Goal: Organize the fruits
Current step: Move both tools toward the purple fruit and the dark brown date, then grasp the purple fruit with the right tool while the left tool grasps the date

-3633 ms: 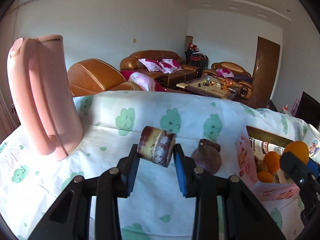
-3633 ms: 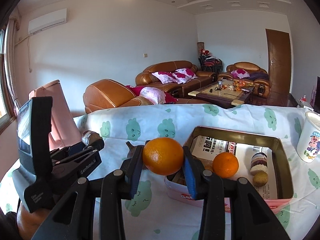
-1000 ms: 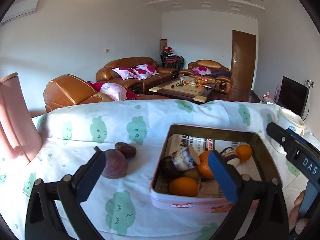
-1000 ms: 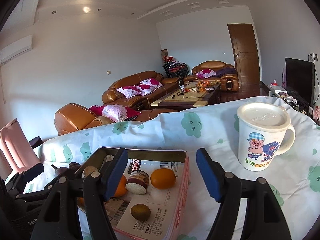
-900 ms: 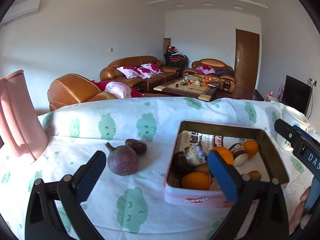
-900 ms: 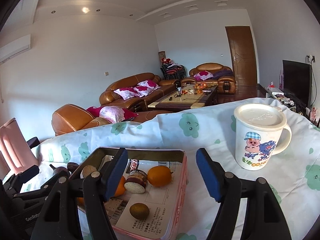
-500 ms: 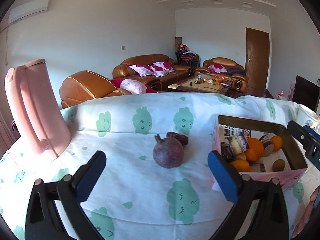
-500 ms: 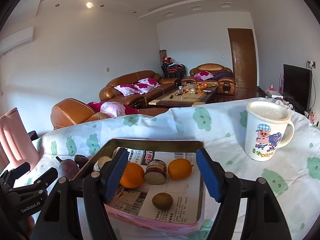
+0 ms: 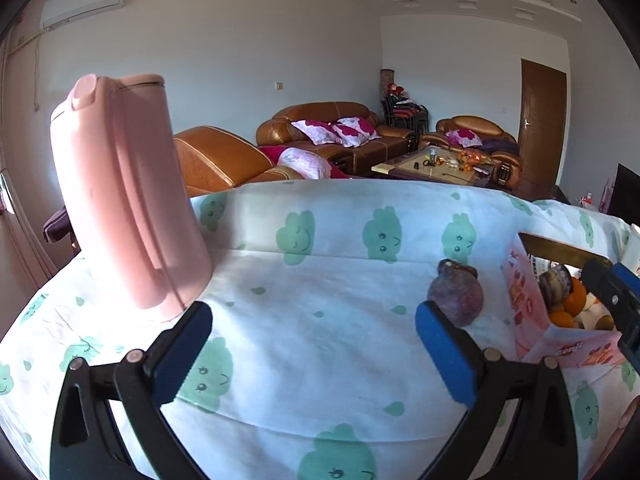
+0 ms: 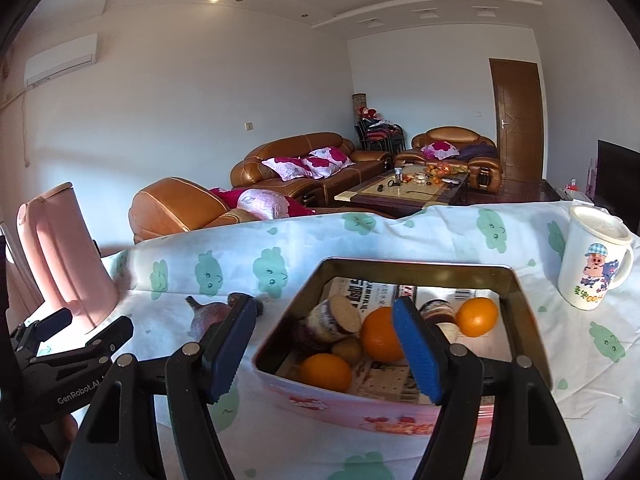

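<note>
The counter (image 10: pixel 460 232) wears a white cloth printed with green clouds. On it, at the left, stands a tall pink jug (image 9: pixel 124 196), closed at the top, its contents hidden. The tin (image 10: pixel 404 266), lined with newsprint, sits right of middle and holds 3 oranges (image 10: pixel 326 372), 2 brown-and-purple cut pieces (image 10: pixel 334 320), a small brown fruit (image 10: pixel 346 350) and a dark one that is mostly hidden. A white mug (image 10: pixel 592 258) with a cartoon pig stands at the right, capped by a pale lid. Outside the tin, just left of it on the cloth, lies a purple fruit (image 9: pixel 456 298) with a smaller dark fruit (image 9: pixel 458 268) touching it behind.

The right wrist view alone looks down into the tin and shows the mug whole. The left wrist view shows only the tin's pink printed side and a slice of its contents, but gives the jug and the purple fruit clearly.

The left gripper (image 9: pixel 312 344) stands wide apart with nothing between its pads, above bare cloth. The right gripper (image 10: pixel 324 344) is about half open and empty, hanging over the tin's near left corner.
</note>
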`<control>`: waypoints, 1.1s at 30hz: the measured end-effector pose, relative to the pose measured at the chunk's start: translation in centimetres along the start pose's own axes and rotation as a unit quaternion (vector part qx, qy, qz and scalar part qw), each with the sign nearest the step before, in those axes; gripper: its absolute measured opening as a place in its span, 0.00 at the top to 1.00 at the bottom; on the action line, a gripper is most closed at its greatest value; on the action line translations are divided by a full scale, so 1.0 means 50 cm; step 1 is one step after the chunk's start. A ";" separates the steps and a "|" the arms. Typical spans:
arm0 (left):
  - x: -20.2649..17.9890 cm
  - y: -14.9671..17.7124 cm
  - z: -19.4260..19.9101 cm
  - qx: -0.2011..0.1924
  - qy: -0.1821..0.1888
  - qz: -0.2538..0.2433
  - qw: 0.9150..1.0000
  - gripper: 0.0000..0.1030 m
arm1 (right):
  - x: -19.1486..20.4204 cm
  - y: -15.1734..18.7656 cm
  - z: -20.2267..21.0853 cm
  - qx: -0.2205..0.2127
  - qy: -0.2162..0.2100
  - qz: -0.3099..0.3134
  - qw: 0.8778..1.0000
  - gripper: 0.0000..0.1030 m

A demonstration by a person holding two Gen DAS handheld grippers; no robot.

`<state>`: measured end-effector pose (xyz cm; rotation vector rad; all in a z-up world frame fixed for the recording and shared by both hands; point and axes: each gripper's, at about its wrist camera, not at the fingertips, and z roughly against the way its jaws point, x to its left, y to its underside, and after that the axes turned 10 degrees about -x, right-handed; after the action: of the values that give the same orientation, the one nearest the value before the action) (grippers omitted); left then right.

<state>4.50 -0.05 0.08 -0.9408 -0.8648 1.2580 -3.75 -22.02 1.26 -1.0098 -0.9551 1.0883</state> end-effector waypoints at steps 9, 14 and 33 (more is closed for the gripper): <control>0.066 0.001 -0.028 0.024 -0.025 0.014 0.999 0.00 | 0.121 0.015 -0.048 0.028 -0.042 0.051 0.997 0.30; 0.084 0.007 -0.034 0.035 -0.042 0.016 0.998 0.00 | 0.187 0.024 -0.129 0.088 -0.064 0.086 0.990 0.30; 0.086 0.008 -0.036 0.042 -0.050 0.015 0.998 0.00 | 0.192 0.069 -0.212 0.199 -0.014 0.157 0.967 0.49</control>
<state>6.50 4.05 -0.86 -0.8326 -0.8704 1.3667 7.44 -13.87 -3.74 -0.8273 -0.5722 1.4923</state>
